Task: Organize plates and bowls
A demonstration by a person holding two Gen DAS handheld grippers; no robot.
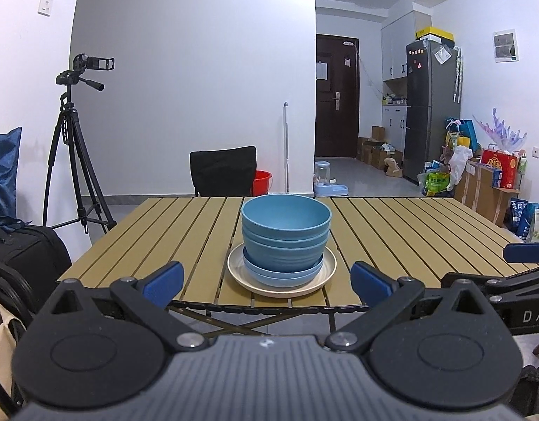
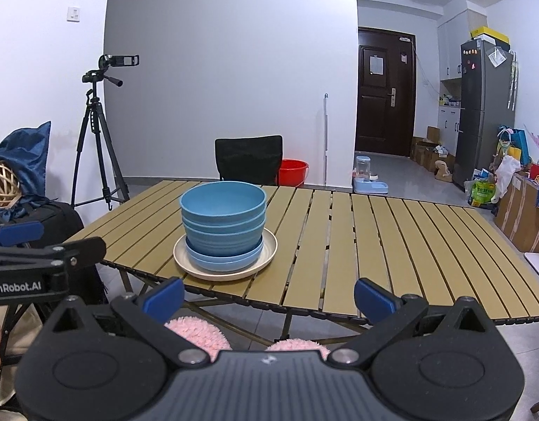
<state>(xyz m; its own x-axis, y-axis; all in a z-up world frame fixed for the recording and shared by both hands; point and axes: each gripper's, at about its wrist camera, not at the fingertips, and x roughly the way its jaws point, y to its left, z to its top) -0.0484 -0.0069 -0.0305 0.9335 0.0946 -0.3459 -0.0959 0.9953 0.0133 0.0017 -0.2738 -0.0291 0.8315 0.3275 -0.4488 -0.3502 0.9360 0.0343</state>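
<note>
We see one neat stack near the front edge of the slatted tan table (image 1: 392, 224), a little toward its left half in the right wrist view and dead ahead in the left wrist view. At the bottom lies a cream plate (image 1: 241, 273), wide and shallow, its rim showing all round the pile. On it rest light blue plates (image 1: 281, 275), paler than what sits above; we count two rims, though the exact number is hard to tell. Nested on those are blue bowls (image 1: 285, 231), a deeper, matte teal-blue, round-sided, with three rims visible one above another and the top one open and empty. The pile stands upright and centred on the cream plate. Our left gripper (image 1: 266, 280) hangs back from the table's front edge, its blue-padded fingers (image 1: 164, 279) spread wide with nothing between them, the stack framed in the gap but well apart from the pads. Our right gripper (image 2: 268, 296) is likewise spread and empty, held before the table edge to the right of the stack, clear of it. Each gripper shows at the side of the other's view. Below the right gripper we see pink fluffy slippers (image 2: 199, 331) on the floor. Behind the table stand a black chair (image 1: 223, 170), a red bucket (image 1: 263, 179) and a camera tripod (image 1: 73, 147).
</note>
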